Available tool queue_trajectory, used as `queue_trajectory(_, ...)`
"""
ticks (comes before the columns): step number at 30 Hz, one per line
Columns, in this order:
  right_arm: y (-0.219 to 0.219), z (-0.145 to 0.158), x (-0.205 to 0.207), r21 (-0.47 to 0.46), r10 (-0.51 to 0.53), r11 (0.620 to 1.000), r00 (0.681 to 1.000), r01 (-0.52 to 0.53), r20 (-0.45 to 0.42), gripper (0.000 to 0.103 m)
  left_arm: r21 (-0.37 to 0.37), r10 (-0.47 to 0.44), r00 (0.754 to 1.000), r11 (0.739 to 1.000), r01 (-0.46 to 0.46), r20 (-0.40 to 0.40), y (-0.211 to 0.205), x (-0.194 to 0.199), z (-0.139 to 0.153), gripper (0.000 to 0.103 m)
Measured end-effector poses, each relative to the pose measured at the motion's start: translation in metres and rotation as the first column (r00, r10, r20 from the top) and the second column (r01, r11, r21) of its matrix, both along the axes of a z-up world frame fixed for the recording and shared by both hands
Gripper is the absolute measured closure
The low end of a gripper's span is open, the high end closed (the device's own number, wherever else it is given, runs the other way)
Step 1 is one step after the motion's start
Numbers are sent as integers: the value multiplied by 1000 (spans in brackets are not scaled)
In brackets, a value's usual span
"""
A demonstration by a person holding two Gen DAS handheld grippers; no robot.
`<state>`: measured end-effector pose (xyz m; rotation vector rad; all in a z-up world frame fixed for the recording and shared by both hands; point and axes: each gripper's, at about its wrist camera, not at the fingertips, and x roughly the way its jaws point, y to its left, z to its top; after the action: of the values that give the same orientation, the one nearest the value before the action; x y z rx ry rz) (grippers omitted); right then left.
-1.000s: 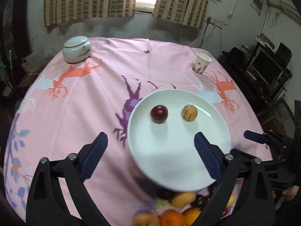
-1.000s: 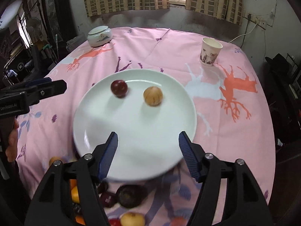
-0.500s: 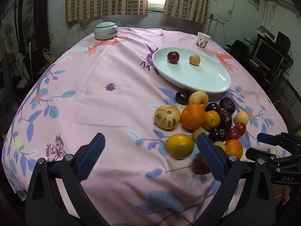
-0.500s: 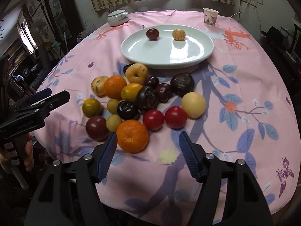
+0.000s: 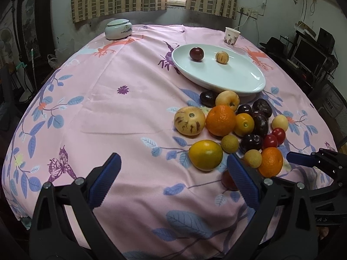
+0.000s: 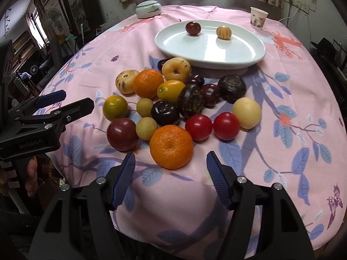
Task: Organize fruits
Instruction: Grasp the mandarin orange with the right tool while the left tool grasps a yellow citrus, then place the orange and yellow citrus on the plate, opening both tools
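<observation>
Standing half open and empty, the jaws of the right gripper (image 6: 170,181) are held just short of the nearest orange (image 6: 171,146), which lies straight ahead. The left gripper (image 5: 173,181), also open and empty, is aimed over bare cloth, the fruit pile (image 5: 234,127) off to its right. The white plate (image 6: 249,52) with two fruits is seen beyond the pile on the table (image 5: 108,99).

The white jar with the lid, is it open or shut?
Shut. The white jar at the table's far edge has its lid sitting flat on top in both views.
</observation>
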<state>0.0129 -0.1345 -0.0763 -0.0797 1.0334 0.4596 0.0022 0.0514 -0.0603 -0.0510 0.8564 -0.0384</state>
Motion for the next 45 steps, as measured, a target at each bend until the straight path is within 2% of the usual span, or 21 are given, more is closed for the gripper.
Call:
queue_trajectory(2, 4, -4, 5, 8, 4, 1000, 1000, -4, 12, 35, -1, 2, 1000, 1000, -2, -5, 1, 2, -1, 3)
queue_trajectory(4, 8, -10, 11, 4, 3, 1000, 1000, -4, 26, 53, -5, 3, 1000, 1000, -3, -11, 2, 3, -2, 3)
queue_trajectory(5, 11, -15, 13, -16, 3, 1000, 1000, -2, 26, 58, -6, 2, 1000, 1000, -2, -16, 3, 4, -3, 3)
queue_trajectory(10, 2, -9, 9, 17, -10, 1000, 1000, 10, 29, 59, 1, -9, 999, 1000, 9, -52, 2, 9, -13, 3)
queue_trajectory(14, -6, -3, 6, 34, -34, 999, 999, 33, 28, 59, -45, -43, 994, 998, 38, -102, -2, 19, -28, 4)
queue_trajectory(16, -8, -2, 5, 37, -39, 999, 999, 38, 24, 58, -61, -58, 993, 997, 52, -106, -7, 25, -34, 8)
queue_trajectory(17, -9, -3, 5, 43, -40, 998, 999, 39, 17, 59, -79, -59, 994, 996, 52, -94, -8, 28, -36, 15)
queue_trajectory(18, -10, -4, 5, 49, -41, 998, 999, 41, 10, 58, -119, -82, 992, 990, 70, -97, -8, 31, -37, 30)
queue_trajectory(19, -10, -4, 5, 55, -43, 998, 999, 43, 1, 58, -170, -107, 989, 982, 88, -104, -8, 34, -38, 41)
queue_trajectory(20, -11, -5, 5, 60, -44, 997, 999, 44, -5, 58, -208, -128, 986, 973, 103, -108, -11, 36, -38, 61)
queue_trajectory(23, -13, -2, 2, 73, -45, 996, 999, 46, -6, 59, -169, -123, 987, 980, 105, -99, -20, 35, -36, 61)
queue_trajectory(26, -16, 2, -1, 82, -53, 995, 999, 52, 5, 58, -194, -111, 988, 977, 89, -107, -14, 31, -34, 61)
queue_trajectory(33, -16, 7, -4, 92, -52, 995, 998, 50, 19, 58, -157, -99, 994, 983, 91, -45, -13, 15, -13, 61)
queue_trajectory(45, -24, 16, 0, 113, -61, 992, 998, 57, 34, 58, -144, -132, 991, 981, 128, -23, -16, 16, 6, 61)
